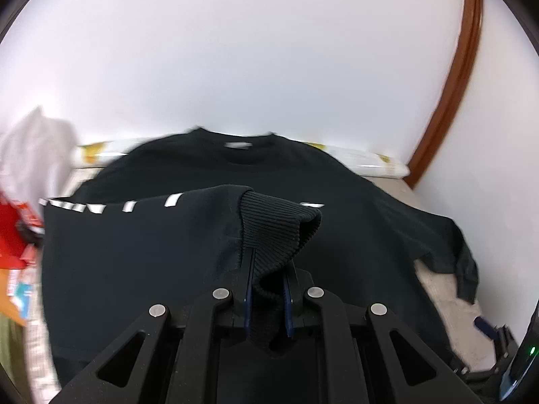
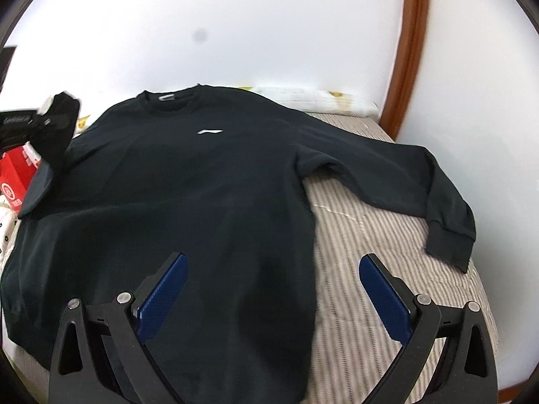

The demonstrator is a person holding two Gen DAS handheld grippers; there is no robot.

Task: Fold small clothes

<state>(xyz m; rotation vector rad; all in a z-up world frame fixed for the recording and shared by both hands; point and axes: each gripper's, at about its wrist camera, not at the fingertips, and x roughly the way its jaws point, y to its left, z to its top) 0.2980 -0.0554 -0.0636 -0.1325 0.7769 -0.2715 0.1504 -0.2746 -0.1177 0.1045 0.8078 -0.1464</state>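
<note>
Nearest, the left tool (image 1: 268,289) is clenched on the ribbed black cuff (image 1: 279,232) of a sleeve, lifted to fold it inward. The right tool (image 2: 273,289) hangs released over the hem. Beyond, the black long-sleeved sweatshirt (image 2: 202,181) lies flat on the striped beige bed (image 2: 363,235), its far-right sleeve (image 2: 444,202) spread.

The sweatshirt (image 2: 188,181) lies spread on the bed (image 2: 353,235), collar toward the wall (image 2: 269,27) behind it. One sleeve (image 2: 438,195) stretches out to the right across the bed. The other sleeve's cuff (image 1: 279,232) is pinched in the left gripper (image 1: 267,289) and lifted over the body of the sweatshirt. The right gripper (image 2: 269,276) hangs above the near hem, jaws wide apart. A box (image 2: 13,171) sits at the left edge, beside the sweatshirt.
</note>
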